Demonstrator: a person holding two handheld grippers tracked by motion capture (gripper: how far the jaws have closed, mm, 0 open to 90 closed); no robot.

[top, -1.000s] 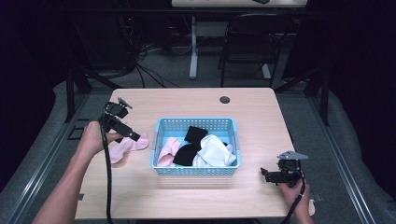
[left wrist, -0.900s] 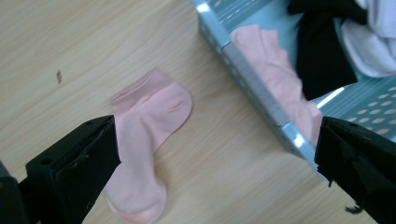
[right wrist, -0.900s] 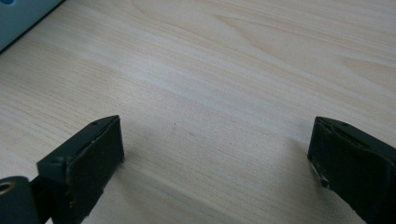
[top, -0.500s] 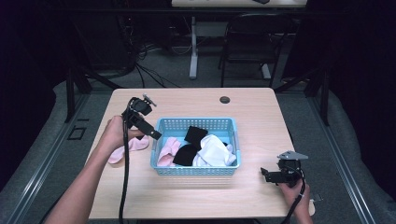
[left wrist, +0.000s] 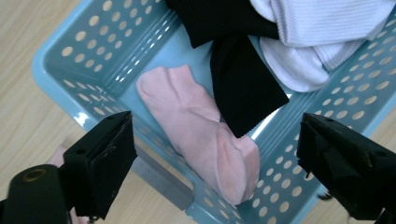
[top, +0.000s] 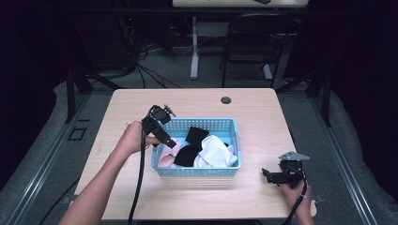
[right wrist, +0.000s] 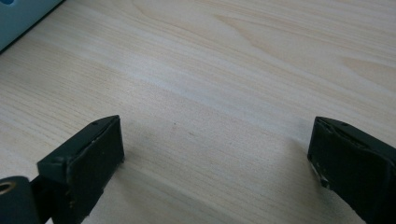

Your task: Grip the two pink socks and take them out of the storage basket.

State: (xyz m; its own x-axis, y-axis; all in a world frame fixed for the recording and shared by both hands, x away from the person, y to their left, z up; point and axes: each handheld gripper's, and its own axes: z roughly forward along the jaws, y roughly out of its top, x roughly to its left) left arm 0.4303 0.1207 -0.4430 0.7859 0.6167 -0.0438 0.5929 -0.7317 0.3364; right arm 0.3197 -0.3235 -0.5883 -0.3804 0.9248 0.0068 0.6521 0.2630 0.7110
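Left gripper (left wrist: 212, 163) over the left end of the blue basket (top: 162, 168), jaws spread wide and lately narrowing a little, nothing pinched between them. The pink sock (left wrist: 201, 133) lies flat on the basket floor directly ahead and below, its long axis slanting across the gap between the jaws, toe end toward the near wall, a black sock (left wrist: 245, 86) overlapping one edge. Soft, limp, pale. Left hand far nearer. Right gripper (top: 272, 176) rests on the table (top: 263, 112), jaws apart, empty.
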